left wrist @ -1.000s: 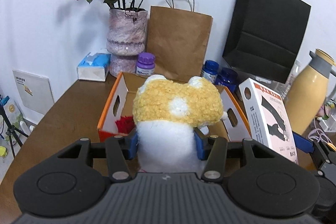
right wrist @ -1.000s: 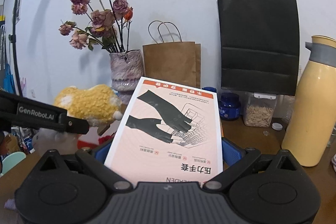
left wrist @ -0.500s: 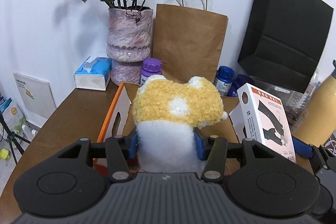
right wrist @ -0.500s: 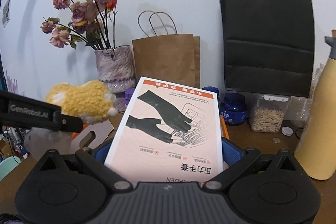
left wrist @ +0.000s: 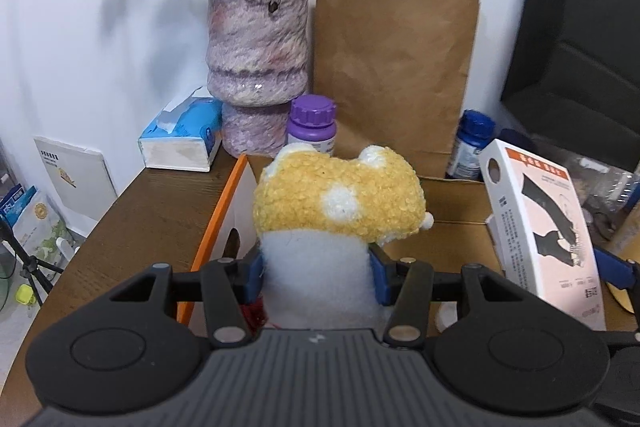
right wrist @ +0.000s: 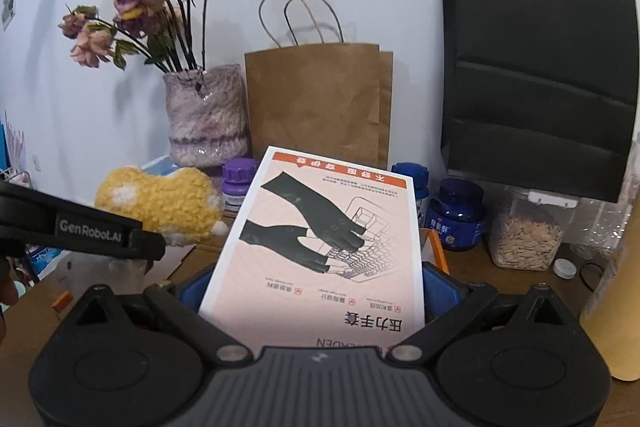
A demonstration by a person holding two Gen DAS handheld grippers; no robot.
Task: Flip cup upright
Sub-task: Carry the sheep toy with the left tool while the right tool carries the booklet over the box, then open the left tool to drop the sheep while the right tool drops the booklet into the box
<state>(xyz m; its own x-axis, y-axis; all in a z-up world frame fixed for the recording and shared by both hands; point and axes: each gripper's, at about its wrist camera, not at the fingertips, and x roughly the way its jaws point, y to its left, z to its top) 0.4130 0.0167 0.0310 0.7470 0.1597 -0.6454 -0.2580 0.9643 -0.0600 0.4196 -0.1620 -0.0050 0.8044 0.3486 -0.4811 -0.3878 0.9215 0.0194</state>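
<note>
No cup shows in either view. My left gripper (left wrist: 318,263) is shut on the white body of a plush toy (left wrist: 338,199) with a yellow head, held upright over an open orange-edged cardboard box (left wrist: 216,223). My right gripper (right wrist: 316,287) is shut on a flat pink and white glove box (right wrist: 328,239), held tilted up. From the left wrist view the glove box (left wrist: 540,239) hangs at the right. In the right wrist view the plush toy (right wrist: 160,203) sits at the left behind the left gripper's black arm (right wrist: 96,233).
Along the wall stand a purple vase (left wrist: 258,67) of dried roses, a brown paper bag (left wrist: 392,67) and a black bag (right wrist: 536,67). A tissue box (left wrist: 184,139), purple-capped bottle (left wrist: 312,125), blue bottles (right wrist: 456,215), seed jar (right wrist: 528,231) and yellow flask (right wrist: 616,307) crowd the table's back.
Both grippers have moved forward toward the wall, so the vase and bags look larger. The plush toy and the glove box stay gripped as before.
</note>
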